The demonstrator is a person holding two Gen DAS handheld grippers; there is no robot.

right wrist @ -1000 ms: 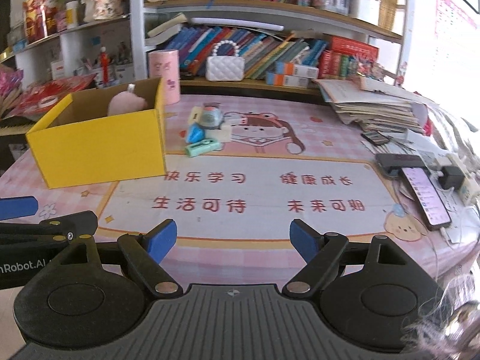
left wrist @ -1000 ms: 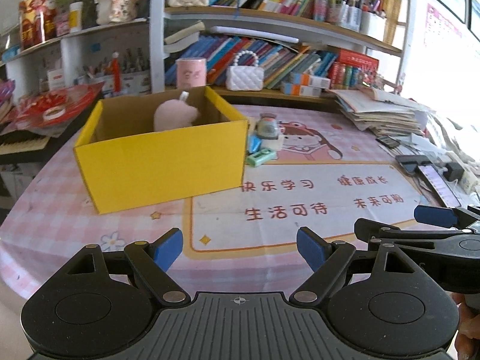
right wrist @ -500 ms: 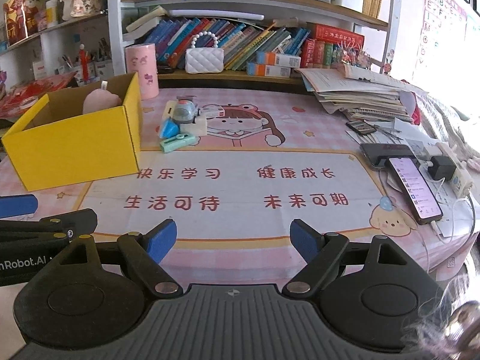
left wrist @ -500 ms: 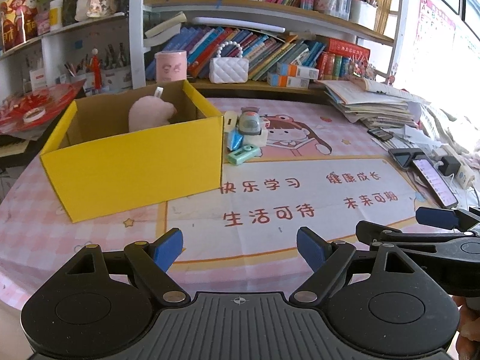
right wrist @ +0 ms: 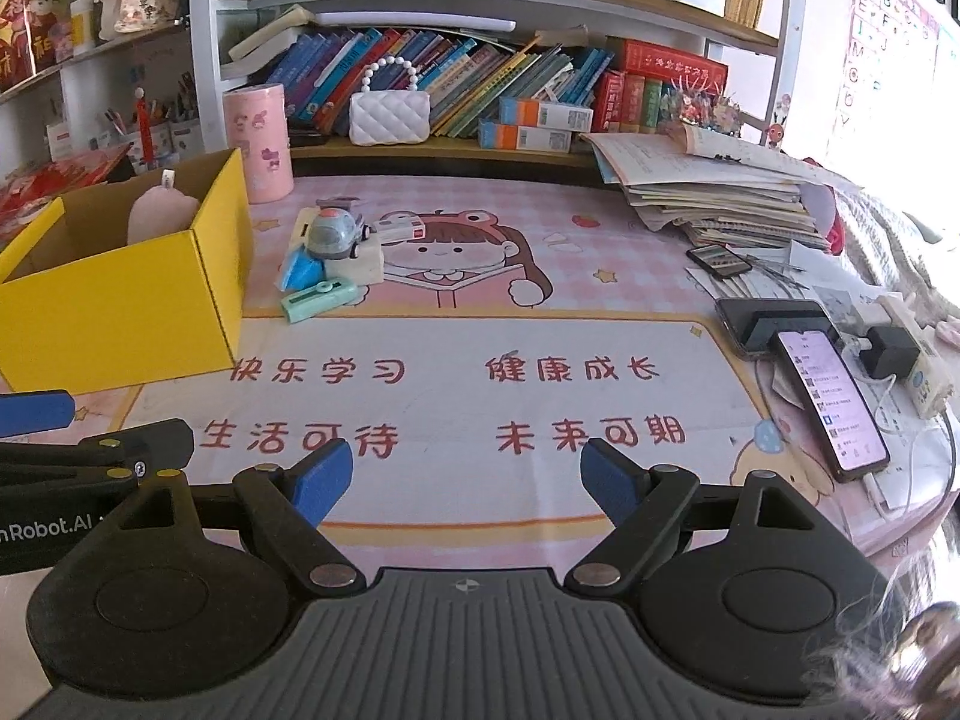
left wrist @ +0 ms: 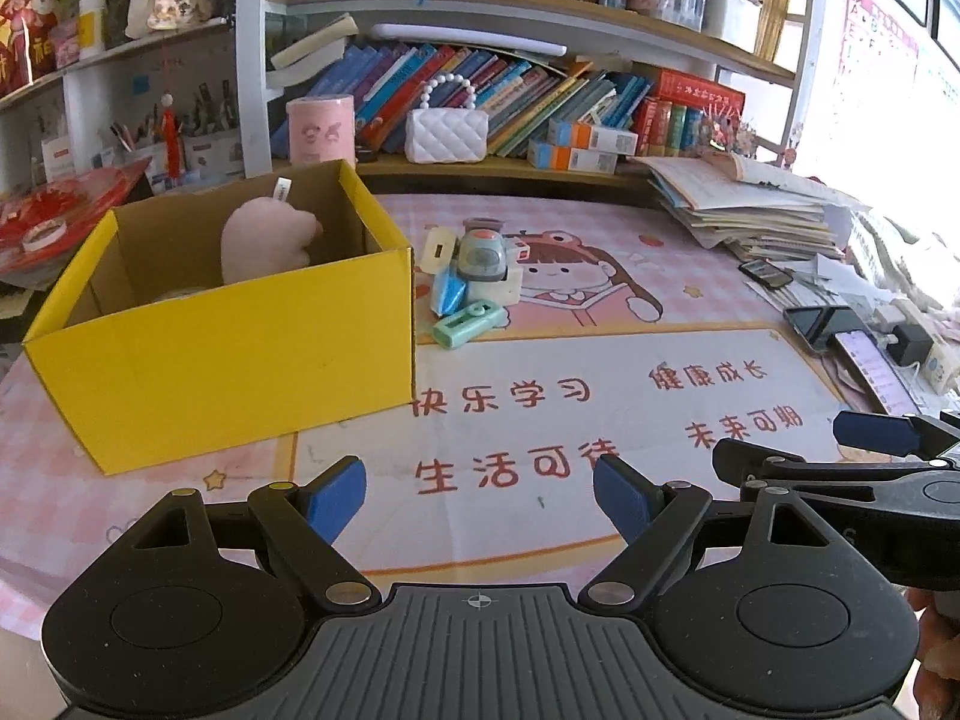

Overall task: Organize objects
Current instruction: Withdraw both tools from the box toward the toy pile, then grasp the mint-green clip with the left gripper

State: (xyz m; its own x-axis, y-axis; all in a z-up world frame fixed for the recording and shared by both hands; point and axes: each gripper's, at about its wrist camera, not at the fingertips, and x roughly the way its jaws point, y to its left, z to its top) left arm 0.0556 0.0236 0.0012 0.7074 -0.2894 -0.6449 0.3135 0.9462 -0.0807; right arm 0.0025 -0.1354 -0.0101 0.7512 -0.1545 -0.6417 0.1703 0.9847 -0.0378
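From the left wrist, the left gripper (left wrist: 479, 495) hangs spread and empty; a pink plush (left wrist: 264, 236) already sits in the yellow box (left wrist: 240, 354). From the right wrist, the right gripper (right wrist: 465, 477), also spread and empty, faces the small toys (right wrist: 330, 258) left beside the box.

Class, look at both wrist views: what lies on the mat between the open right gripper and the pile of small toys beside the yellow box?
Nothing but printed mat: the right wrist view shows it bare between the right gripper and the toy pile.
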